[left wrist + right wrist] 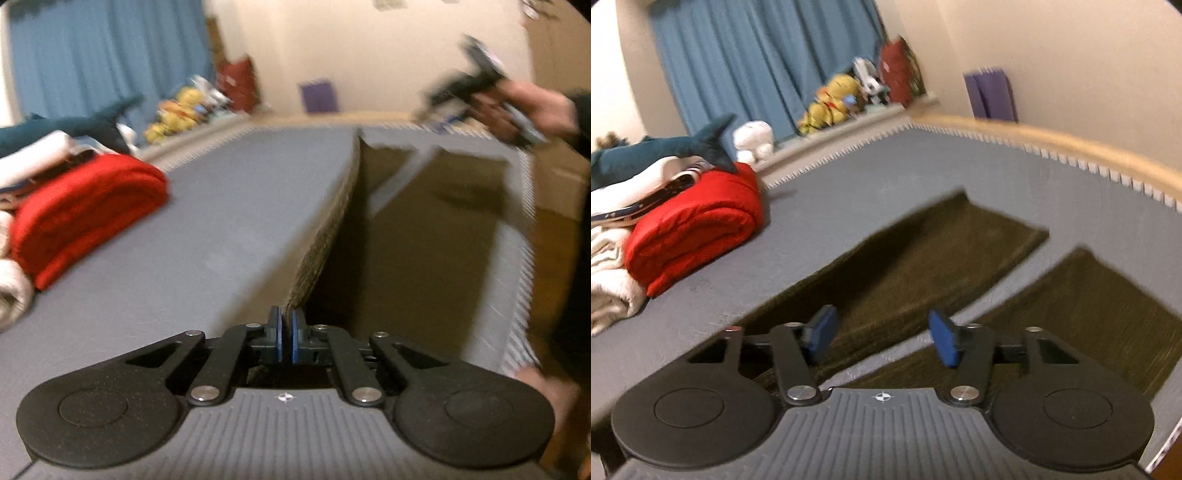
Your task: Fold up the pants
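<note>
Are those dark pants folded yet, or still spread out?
Spread out. The pants lie on the grey bed with both legs apart; the left gripper pinches and lifts one edge.

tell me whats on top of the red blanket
In the right wrist view, the tail of a dark teal plush shark and a pile of white and striped fabric overlap the folded red blanket's back edge. What lies beneath that pile is hidden.
</note>
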Tool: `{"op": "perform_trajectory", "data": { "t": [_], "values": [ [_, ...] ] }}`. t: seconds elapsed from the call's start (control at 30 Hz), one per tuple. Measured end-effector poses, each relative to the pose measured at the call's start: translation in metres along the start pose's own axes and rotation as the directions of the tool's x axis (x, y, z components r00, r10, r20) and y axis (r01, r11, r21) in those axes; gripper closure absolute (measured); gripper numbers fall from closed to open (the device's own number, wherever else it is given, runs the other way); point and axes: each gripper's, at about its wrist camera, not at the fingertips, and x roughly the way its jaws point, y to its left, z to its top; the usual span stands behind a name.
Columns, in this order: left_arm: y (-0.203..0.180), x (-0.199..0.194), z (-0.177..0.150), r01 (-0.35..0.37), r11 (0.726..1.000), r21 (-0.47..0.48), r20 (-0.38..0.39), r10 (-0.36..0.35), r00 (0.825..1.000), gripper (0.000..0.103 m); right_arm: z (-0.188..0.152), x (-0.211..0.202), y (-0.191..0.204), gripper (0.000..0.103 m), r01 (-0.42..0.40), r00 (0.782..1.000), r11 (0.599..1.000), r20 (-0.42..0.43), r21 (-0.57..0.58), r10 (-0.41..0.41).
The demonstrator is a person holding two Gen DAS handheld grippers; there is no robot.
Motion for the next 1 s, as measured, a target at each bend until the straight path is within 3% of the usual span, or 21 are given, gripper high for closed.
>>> {"op": "perform_trajectory", "data": {
  "t": [0.13, 0.37, 0.47, 0.57, 0.67, 0.87, 1.0],
  "values": [
    [-0.034, 0.005, -0.029, 0.031, 0.999, 0.040, -0.133, -0.026, 0.991, 0.101, -0.005, 0.024, -0.008, 0.058, 0.012, 0.998, 0.997, -0.063, 0.072, -0.008],
    [-0.020, 0.004, 0.013, -0.024, 0.999, -0.048, -0.014, 0.023, 1.000, 0.099, -0.007, 0.040, -0.020, 0.057, 0.023, 0.995, 0.993, -0.100, 0.119, -0.011],
    [-0.025, 0.032, 0.025, -0.019, 0.997, -0.070, -0.026, 0.017, 1.000, 0.098, -0.003, 0.040, -0.033, 0.058, 0.038, 0.996, 0.988, -0.088, 0.147, -0.025],
    [-0.032, 0.068, 0.024, -0.003, 1.000, -0.031, -0.088, 0.001, 0.996, 0.097, 0.003, 0.041, -0.050, 0.068, 0.042, 0.997, 0.981, -0.068, 0.190, -0.029],
    [-0.046, 0.092, 0.019, 0.023, 0.998, 0.061, -0.165, -0.013, 0.986, 0.094, 0.007, 0.047, -0.070, 0.073, 0.043, 0.998, 0.970, -0.053, 0.238, -0.032],
    [-0.044, 0.126, 0.016, 0.106, 0.993, 0.045, -0.300, -0.088, 0.950, 0.079, 0.008, 0.085, -0.089, 0.071, -0.036, 0.993, 0.943, -0.094, 0.330, 0.071],
    [-0.040, 0.133, 0.009, 0.144, 0.989, 0.030, -0.337, -0.126, 0.933, 0.073, 0.006, 0.114, -0.088, 0.071, -0.044, 0.988, 0.932, -0.120, 0.359, 0.093]
  ]
}}
